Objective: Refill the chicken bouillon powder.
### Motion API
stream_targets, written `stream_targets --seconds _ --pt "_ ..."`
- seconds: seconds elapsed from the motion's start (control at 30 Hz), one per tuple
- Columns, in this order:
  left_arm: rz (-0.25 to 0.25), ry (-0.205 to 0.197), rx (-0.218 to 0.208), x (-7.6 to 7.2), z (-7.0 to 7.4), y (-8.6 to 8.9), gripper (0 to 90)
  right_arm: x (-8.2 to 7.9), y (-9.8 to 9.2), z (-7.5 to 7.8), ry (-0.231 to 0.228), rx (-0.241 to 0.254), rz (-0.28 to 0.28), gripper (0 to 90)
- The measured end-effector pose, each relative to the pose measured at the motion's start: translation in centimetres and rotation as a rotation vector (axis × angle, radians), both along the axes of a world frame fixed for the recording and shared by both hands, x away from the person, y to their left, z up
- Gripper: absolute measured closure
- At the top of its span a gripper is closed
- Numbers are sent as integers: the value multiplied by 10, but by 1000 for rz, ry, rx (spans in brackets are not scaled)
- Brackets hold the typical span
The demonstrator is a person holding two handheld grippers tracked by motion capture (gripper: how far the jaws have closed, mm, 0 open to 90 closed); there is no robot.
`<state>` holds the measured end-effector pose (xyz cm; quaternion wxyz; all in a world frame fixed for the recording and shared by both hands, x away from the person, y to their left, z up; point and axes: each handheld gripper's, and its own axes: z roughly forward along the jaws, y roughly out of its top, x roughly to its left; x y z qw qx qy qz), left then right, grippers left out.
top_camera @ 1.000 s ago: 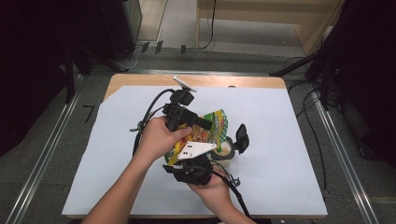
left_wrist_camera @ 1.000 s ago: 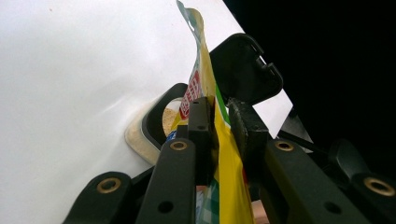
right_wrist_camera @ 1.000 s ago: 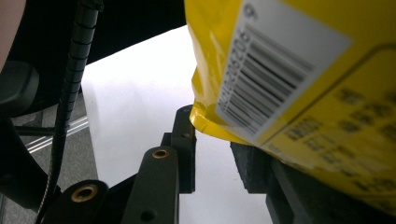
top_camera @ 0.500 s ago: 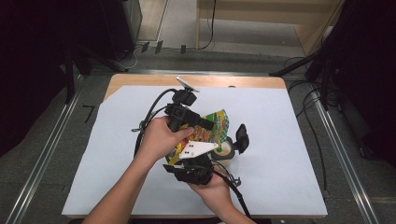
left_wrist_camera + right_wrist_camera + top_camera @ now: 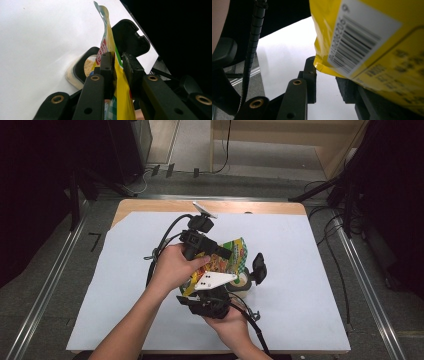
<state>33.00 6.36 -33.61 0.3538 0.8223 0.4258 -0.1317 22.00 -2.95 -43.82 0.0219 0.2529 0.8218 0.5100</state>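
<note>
nothing's really moved since a second ago, both hands parked in the same spot over the white surface (image 5: 310,270). we've got the yellow snack pouch (image 5: 225,262) held up above the open jar (image 5: 243,281). left gripper (image 5: 119,65) fingers are clamped on the pouch's upper edge; right gripper (image 5: 329,80) sits at its bottom corner, but we can't tell if those fingers are pinching it. powder's already in the jar, so we reckon pouring is partway, with the black lid (image 5: 258,266) left to close.

The left gripper (image 5: 222,252) seems to sit marginally higher on the packet (image 5: 231,257).
</note>
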Motion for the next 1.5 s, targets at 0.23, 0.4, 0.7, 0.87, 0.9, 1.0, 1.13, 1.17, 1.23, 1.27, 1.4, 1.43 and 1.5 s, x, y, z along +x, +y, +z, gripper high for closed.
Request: stream_targets --seconds 0.23,0.4,0.7,0.87,0.9,1.0,1.13,1.17,1.23,1.27,1.4,1.43,1.5 --pt "-14 -1 -4 -2 1 -2 788 0 -1 -1 -3 5 1 732" --pt "-11 5 -7 -1 1 -1 789 0 -1 -1 -3 3 4 731" --pt "-14 7 -7 0 0 0 791 0 -1 0 -3 -4 10 736" --pt "-16 8 -9 0 0 0 789 2 -1 0 -5 -12 14 736" --pt "-16 10 -10 0 -1 0 788 2 -2 0 -4 -13 16 736" --pt "-14 11 -11 1 -1 0 788 2 -1 0 -1 -13 16 736" --pt "-19 10 -8 1 -1 0 787 2 -2 0 -5 -16 20 736" --pt "-20 12 -8 1 -1 0 787 2 -2 0 -8 -21 23 736" --pt "-22 12 -6 0 -2 -1 787 3 -2 0 -15 -31 29 736" --pt "-23 13 -4 0 -2 -1 786 3 -2 0 -15 -35 30 736" --pt "-21 21 -5 1 -3 -1 786 3 -2 0 -14 -37 30 736" --pt "-21 23 -3 1 -3 -1 786 4 -2 0 -14 -38 31 736" --pt "-23 25 -2 1 -3 0 785 3 -2 0 -13 -39 31 735"
